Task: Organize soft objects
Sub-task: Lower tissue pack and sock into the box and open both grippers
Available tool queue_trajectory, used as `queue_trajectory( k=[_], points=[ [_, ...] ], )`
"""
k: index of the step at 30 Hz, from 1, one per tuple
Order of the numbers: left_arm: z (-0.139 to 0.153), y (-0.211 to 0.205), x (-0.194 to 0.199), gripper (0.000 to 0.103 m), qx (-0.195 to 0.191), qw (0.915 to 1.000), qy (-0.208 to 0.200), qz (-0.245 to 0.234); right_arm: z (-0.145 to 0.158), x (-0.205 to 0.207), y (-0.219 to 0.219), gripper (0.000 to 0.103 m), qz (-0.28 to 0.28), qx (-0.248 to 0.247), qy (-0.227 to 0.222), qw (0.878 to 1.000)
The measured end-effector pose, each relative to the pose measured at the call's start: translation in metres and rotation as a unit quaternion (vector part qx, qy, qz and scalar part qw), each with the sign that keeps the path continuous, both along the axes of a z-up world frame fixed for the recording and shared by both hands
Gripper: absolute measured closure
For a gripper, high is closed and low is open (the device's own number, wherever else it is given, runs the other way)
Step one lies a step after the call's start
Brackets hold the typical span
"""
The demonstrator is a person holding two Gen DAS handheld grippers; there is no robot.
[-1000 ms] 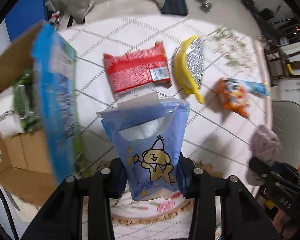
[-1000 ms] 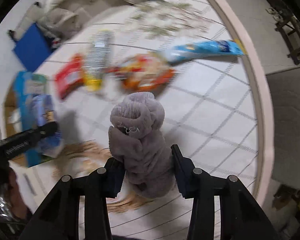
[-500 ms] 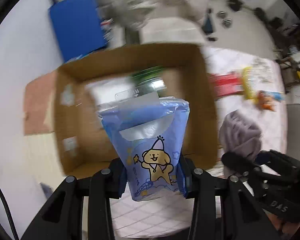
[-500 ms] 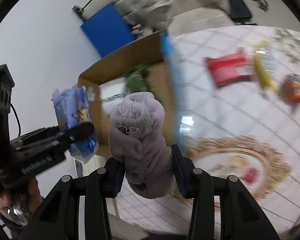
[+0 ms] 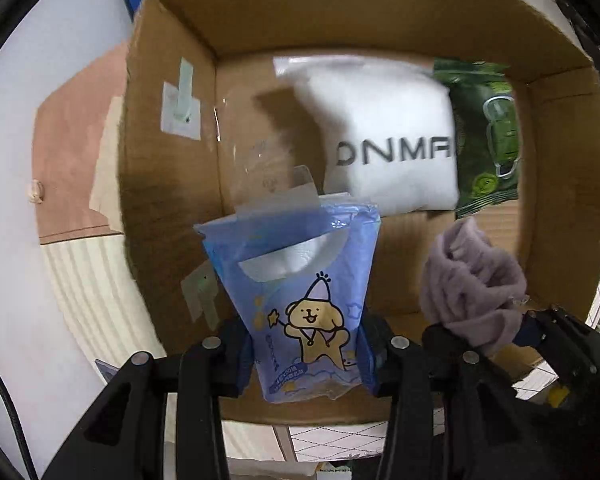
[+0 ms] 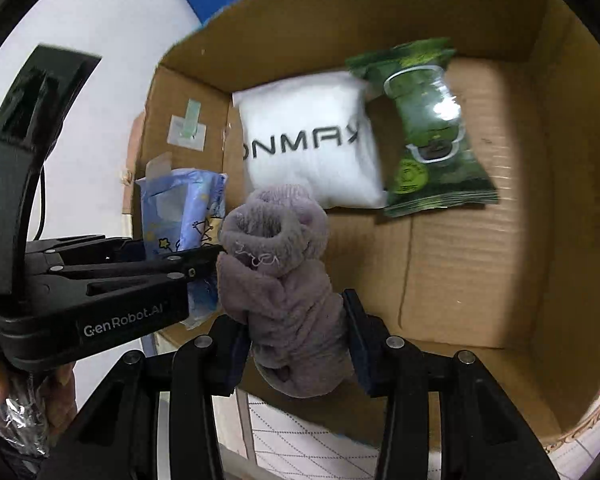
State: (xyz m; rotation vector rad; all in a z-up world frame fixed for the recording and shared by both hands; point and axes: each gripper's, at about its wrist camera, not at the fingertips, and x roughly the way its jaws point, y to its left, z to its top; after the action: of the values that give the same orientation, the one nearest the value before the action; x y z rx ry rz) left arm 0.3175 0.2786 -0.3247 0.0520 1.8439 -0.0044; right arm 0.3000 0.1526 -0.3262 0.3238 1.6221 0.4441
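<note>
Now the left gripper (image 5: 306, 344) is clamping a blue pouch (image 5: 300, 296) above the box (image 6: 480, 280); the right gripper (image 6: 296, 344) is squeezing a grey sock (image 6: 284, 280) beside it, over the box's near edge; inside are lying a white pack (image 6: 308, 140) and a green pack (image 6: 432, 132).

The brown corrugated cardboard box (image 6: 472, 240) looks matt and ribbed. A glossy green plastic packet (image 6: 432, 128) catches glare beside a soft white cloth-like pack (image 6: 312, 140). The blue cartoon plastic pouch (image 5: 304, 296) is shiny; the grey-purple rolled sock (image 6: 284, 280) is fuzzy knit. The black plastic tongs are matt.
</note>
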Motion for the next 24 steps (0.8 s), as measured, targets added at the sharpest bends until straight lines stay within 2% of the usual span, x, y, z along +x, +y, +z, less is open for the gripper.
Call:
queue_trajectory(
  k=[4, 5, 7, 8, 9, 10, 11, 14, 17, 18, 20, 24],
  points=[
    [-0.012, 0.005, -0.001, 0.059, 0.003, 0.9999, 0.016, -0.004, -0.019, 0.002, 0.011, 0.057, 0.019, -0.006, 0.002, 1.0],
    [-0.014, 0.008, -0.003, 0.055, -0.002, 0.9998, 0.022, 0.001, -0.022, 0.003, 0.014, 0.055, 0.026, -0.007, 0.002, 1.0],
    [-0.016, 0.012, -0.004, 0.04, -0.022, 0.9993, 0.024, 0.017, -0.028, 0.005, 0.022, 0.051, 0.042, -0.012, 0.009, 0.999],
    [-0.015, 0.014, -0.004, 0.025, -0.028, 0.9991, 0.02, 0.024, -0.03, 0.006, 0.026, 0.04, 0.051, -0.009, 0.014, 0.999],
    [-0.012, 0.016, -0.004, 0.018, -0.028, 0.9992, 0.011, 0.028, -0.033, 0.007, 0.032, 0.031, 0.057, -0.008, 0.017, 0.998],
    [-0.009, 0.016, -0.005, 0.018, -0.033, 0.999, 0.006, 0.029, -0.035, 0.006, 0.039, 0.014, 0.063, -0.006, 0.018, 0.998],
    [-0.006, 0.017, -0.005, 0.018, -0.038, 0.9987, 0.002, 0.033, -0.034, 0.006, 0.041, 0.008, 0.067, -0.005, 0.017, 0.998],
    [0.003, 0.019, -0.007, 0.012, -0.042, 0.9983, -0.01, 0.039, -0.027, 0.004, 0.04, 0.008, 0.071, -0.014, 0.013, 0.997],
    [0.018, 0.015, -0.014, 0.011, -0.041, 0.998, -0.03, 0.038, -0.021, 0.005, 0.033, 0.008, 0.064, -0.032, 0.005, 0.997],
    [0.024, 0.014, -0.016, 0.009, -0.043, 0.9974, -0.039, 0.043, -0.017, 0.006, 0.031, 0.008, 0.062, -0.038, 0.001, 0.997],
    [0.029, 0.022, -0.022, 0.003, -0.042, 0.9963, -0.059, 0.047, -0.009, 0.004, 0.021, 0.0, 0.057, -0.052, -0.004, 0.997],
    [0.055, 0.01, -0.039, 0.001, -0.035, 0.9917, -0.11, 0.056, 0.012, -0.005, -0.006, 0.0, 0.038, -0.097, -0.041, 0.994]
  ],
)
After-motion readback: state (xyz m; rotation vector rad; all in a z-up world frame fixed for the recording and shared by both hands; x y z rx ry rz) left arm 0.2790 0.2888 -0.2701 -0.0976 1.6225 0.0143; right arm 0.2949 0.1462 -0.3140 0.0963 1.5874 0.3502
